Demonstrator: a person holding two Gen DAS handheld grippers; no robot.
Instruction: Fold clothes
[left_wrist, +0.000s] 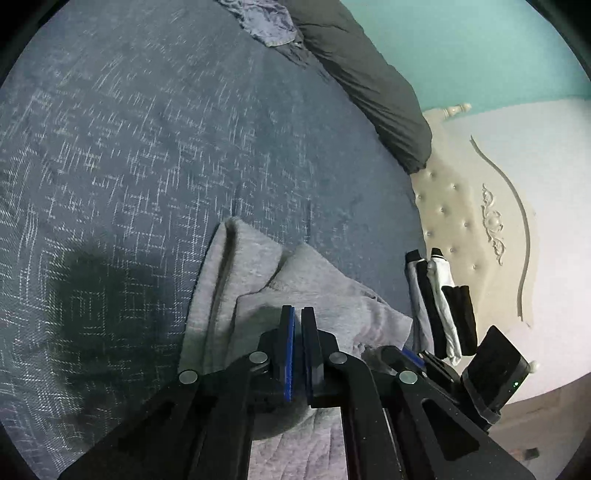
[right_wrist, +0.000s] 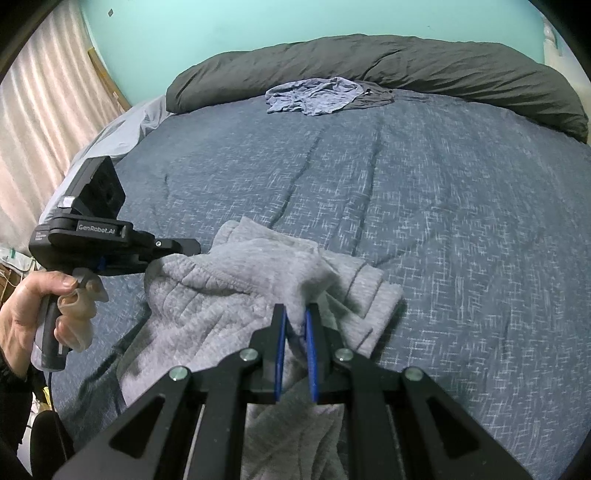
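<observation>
Blue quilted fabric with a pale crosshatch pattern covers the bed, which fills most of both views. Along its far edge we see a long dark grey duvet roll, lying against a turquoise wall. Just in front of the roll lies a crumpled blue-grey garment, well apart from the work. In the left wrist view a cream tufted headboard with carved scrollwork stands at the right side of the bed, and a small stack of folded clothes in black, white and grey lies near it. Pinkish curtains hang at the left of the right wrist view.

Nearest to us, a grey fleece garment lies bunched on the near part of the bed, partly lifted into loose folds. Our right gripper has its blue-padded fingers pinched on a raised ridge of this garment, with cloth caught between them. Our left gripper has its fingers drawn close together, a narrow slit between the pads; from its own camera we cannot tell whether cloth is caught there. In the right wrist view its front end is buried in the garment's left edge. Our left hand grips its handle, index finger on the trigger.
</observation>
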